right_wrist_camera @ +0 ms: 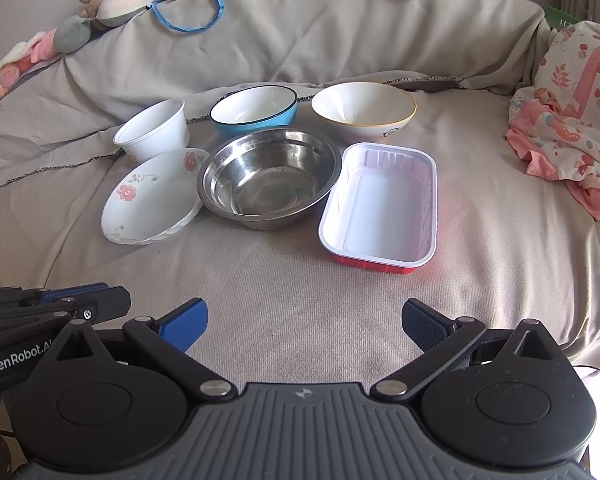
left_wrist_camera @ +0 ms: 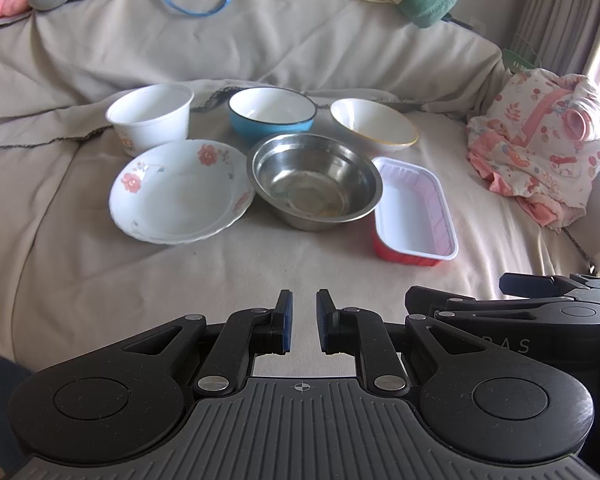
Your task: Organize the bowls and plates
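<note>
Hovering side by side above a sofa draped in a beige cover [left_wrist_camera: 260, 264], angled down toward a cluster of dishes and well short of them. Left gripper [left_wrist_camera: 304, 322] drawn nearly shut, blue pads close together with only a narrow slit between, holding nothing. Right gripper [right_wrist_camera: 304, 322] spread wide, also empty, likely readied for a first grab.

Laid out in two rows, probably for easy reach. Back row: white plastic cup [left_wrist_camera: 150, 118] at left, blue bowl [left_wrist_camera: 272, 114] in the middle, white bowl with a yellow rim [left_wrist_camera: 374, 126] at right. Front row: floral plate [left_wrist_camera: 180, 192] at left, its far edge tucked against the cup; steel bowl [left_wrist_camera: 316, 180] in the centre, rim touching the plate; red tray with a white lining [left_wrist_camera: 414, 210] at right, just beside the steel bowl.

Nothing stacked or nested yet, so sorting appears not to have begun. Soft, uneven cushion beneath, leaving the plate tilted and suggesting dishes may rock when nudged.

Pink patterned clothing [left_wrist_camera: 540, 148] heaped at the right, well apart from the dishes.
</note>
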Motion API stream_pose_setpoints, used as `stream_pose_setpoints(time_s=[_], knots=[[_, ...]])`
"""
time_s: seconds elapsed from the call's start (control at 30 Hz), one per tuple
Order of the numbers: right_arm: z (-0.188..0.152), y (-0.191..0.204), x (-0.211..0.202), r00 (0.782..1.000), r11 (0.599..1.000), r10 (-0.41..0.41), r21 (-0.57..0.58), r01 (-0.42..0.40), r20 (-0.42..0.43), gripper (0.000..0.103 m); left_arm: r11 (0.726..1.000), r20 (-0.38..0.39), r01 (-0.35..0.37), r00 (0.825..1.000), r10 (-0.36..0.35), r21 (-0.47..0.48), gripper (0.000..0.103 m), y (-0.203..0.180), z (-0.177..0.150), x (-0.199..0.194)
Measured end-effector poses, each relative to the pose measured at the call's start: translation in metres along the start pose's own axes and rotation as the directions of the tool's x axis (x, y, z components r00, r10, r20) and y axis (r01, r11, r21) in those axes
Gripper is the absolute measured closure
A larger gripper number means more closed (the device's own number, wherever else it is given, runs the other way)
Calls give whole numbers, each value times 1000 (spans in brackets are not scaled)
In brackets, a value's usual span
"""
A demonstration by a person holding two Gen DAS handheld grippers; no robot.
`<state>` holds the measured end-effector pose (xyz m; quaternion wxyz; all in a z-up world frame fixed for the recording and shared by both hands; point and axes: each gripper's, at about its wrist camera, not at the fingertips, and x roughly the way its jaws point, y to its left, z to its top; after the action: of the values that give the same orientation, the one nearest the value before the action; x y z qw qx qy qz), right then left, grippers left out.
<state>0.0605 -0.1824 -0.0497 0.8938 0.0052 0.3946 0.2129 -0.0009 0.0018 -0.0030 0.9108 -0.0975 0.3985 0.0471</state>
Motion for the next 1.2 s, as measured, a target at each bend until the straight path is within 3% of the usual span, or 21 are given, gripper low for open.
stream_pose_setpoints(time_s=[0.87,1.13,1.2], knots=[[1,-3,1,1000,1000,12,2,-12,10,0,1000,-5,-5,1000,5,6,86,1,0,4],[9,-21,12,998,1000,7,13,-8,60,0,1000,-30,-12,999,13,15,86,-6,14,33],[16,-34,22,998,1000,1,23,-2,65,0,1000,-26,20,999,-19,22,86,-9,20,47]])
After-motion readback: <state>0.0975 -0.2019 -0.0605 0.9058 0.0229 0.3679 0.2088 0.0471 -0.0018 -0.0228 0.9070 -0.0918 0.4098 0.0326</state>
